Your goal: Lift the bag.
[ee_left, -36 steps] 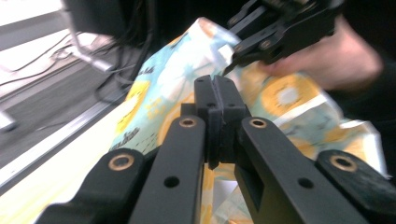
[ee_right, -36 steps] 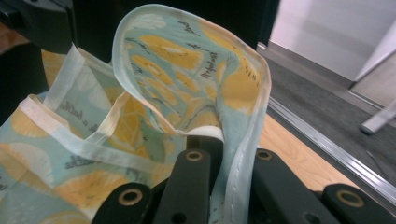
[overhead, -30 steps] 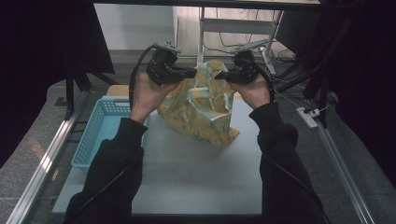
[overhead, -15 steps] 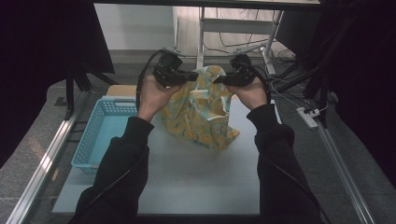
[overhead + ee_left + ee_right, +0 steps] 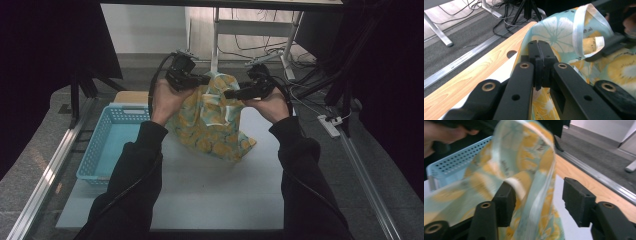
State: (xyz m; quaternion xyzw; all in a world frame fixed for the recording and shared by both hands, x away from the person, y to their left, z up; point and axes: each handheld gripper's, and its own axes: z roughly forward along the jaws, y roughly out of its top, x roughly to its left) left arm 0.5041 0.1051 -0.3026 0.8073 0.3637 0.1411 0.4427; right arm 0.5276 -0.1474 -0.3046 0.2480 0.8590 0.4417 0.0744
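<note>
Since the earlier frames the right gripper [image 5: 229, 93] has loosened its jaws on the cloth [image 5: 212, 125], and the left gripper [image 5: 206, 79] has shifted a little toward the middle of the table while the cloth's upper part has drawn narrower between the two hands. That cloth, pale blue-green with yellow citrus slices printed on it and a white hem, hangs lifted above the far half of the white table [image 5: 210, 195], its lower corner resting on the tabletop just right of the blue basket [image 5: 107, 145]. In the left gripper view the two black jaws stand pressed together with a fold of the cloth [image 5: 554, 35] pinched between them, so this gripper is clamped on the fabric's upper edge. In the right gripper view the jaws stand apart; they have just been opening, and the cloth [image 5: 524, 165] drapes down between them, lying against the left pad while the right pad is clear of it, so the fabric is let go there though it still lies in the gap. A person's hands hold both grippers, dark sleeves coming in from the near edge. Beyond the cloth a wooden strip [image 5: 474, 77] borders the table's far side, and past it lie grey floor and loose cables [image 5: 250, 47].
</note>
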